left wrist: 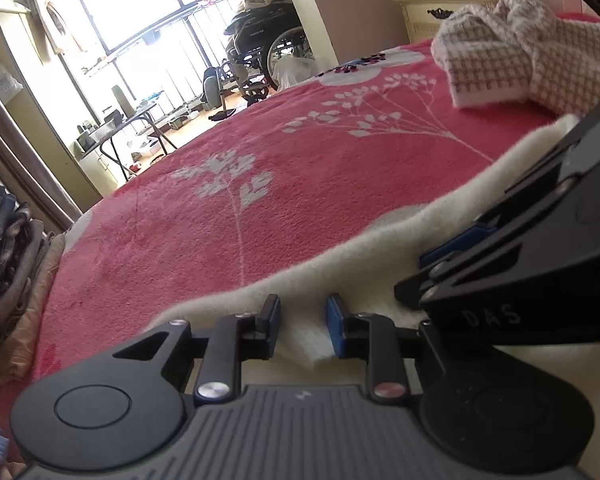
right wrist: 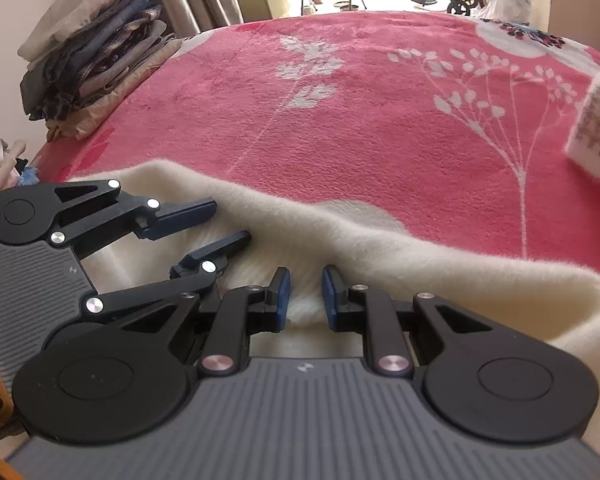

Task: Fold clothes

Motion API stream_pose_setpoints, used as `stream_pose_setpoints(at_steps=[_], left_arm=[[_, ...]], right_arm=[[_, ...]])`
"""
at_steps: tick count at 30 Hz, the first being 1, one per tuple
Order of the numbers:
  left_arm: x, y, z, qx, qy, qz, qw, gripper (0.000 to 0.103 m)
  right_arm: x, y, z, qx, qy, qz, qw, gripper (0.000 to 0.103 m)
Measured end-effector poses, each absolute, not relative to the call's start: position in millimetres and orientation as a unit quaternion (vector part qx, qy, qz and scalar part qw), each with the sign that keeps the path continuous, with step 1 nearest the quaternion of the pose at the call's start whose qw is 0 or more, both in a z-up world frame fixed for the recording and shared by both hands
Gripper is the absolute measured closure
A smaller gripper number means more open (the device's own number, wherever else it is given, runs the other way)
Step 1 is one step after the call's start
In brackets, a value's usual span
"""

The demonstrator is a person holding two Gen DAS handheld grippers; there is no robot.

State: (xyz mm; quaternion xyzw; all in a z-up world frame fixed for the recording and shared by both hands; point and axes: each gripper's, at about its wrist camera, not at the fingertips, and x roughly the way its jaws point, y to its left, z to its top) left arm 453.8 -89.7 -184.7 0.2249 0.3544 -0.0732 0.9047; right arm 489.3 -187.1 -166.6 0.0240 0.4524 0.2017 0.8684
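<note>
Your two grippers sit side by side at the near edge of a cream fleece garment [right wrist: 380, 240] spread across the lower half of both frames on a pink bedspread [right wrist: 380, 120] printed with white sprigs. In the right wrist view, your right gripper [right wrist: 304, 296] has its blue-padded fingers [right wrist: 283, 294] parted, a raised fold of the cream fleece standing in the gap between them without being clamped. Your left gripper [right wrist: 224, 224] shows at left of that frame, jaws likewise spread and resting on the same fleece. The left wrist view confirms it: your left gripper [left wrist: 303, 326] straddles a ridge of the fabric with its pads apart, the right gripper just beside it at lower right. A checked cream-and-brown garment [left wrist: 532, 60] lies crumpled at upper right of the left view. A stack of folded clothes [right wrist: 96, 52] sits at upper left of the right view. A wheelchair [left wrist: 260, 52] stands by the window beyond the bed.
</note>
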Motion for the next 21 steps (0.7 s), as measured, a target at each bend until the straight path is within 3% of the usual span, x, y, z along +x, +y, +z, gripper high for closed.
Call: stream_pose_setpoints(at_steps=[12, 15, 16, 21], left_arm=[[455, -73, -179, 0.173, 0.355, -0.098, 0.913, 0.075], [452, -66, -170, 0.142, 0.364, -0.111, 0.914, 0.057], [449, -62, -165, 0.132, 0.364, -0.121, 0.914, 0.047], [422, -48, -140, 0.117, 0.344, -0.148, 0.920, 0.041]], right_arm=[[485, -189, -164, 0.056, 0.446, 0.175, 0.876, 0.087], [472, -211, -149, 0.115, 0.418, 0.178, 0.884, 0.084], [467, -219, -144, 0.136, 0.407, 0.178, 0.886, 0.083], [427, -267, -113, 0.224, 0.369, 0.189, 0.882, 0.080]])
